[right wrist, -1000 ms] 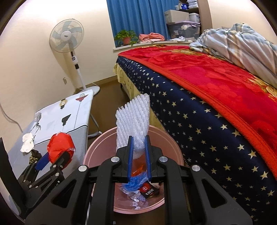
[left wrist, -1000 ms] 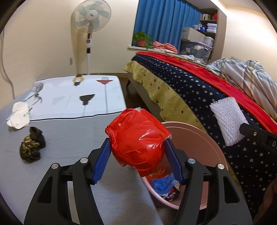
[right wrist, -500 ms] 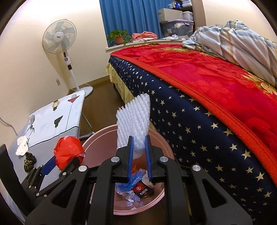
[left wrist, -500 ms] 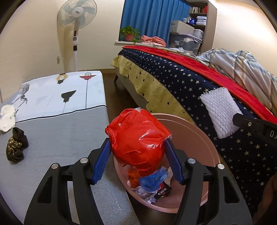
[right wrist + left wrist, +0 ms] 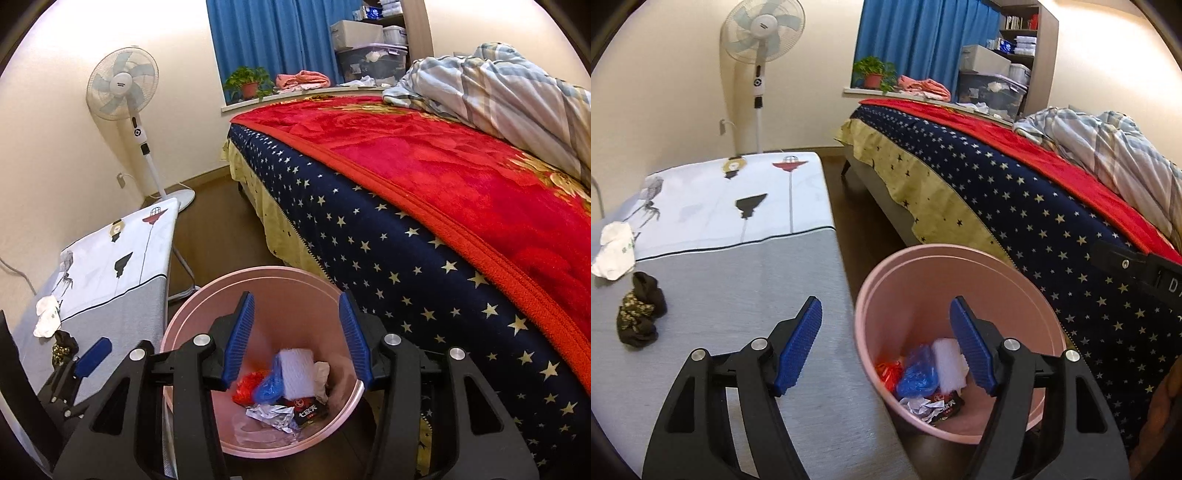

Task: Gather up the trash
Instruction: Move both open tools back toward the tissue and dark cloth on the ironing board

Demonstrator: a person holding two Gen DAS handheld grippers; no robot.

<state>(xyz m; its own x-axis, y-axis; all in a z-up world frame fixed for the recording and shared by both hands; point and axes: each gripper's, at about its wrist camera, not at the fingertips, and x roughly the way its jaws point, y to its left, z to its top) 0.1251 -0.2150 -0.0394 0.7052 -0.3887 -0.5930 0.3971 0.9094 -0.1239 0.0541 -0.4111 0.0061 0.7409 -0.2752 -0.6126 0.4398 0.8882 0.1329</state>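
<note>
While both claws hang over the bin, we note the following.

Left gripper (image 5: 886, 343): jaws opening, wide apart, nothing between the blue pads.
Right gripper (image 5: 297, 332): jaws opening, nothing between them; we look straight down into the bin.
Pink bin (image 5: 255, 275): on the floor between the bed (image 5: 406, 258) and the ironing board (image 5: 738, 280); it holds a red wrapper (image 5: 246, 386), a blue bag (image 5: 267, 387), a white bubble sheet (image 5: 297, 373), crumpled foil and a dark packet.
Trash still out: a white wad (image 5: 615, 249) and a dark crumpled piece (image 5: 639, 314) lie on the board, near each other.
Handling, as we judge: both look light, soft and easily squashed.
Hold: we would pinch each across its bulky middle, pads low to the cover, so no loose edge slips out.
</note>
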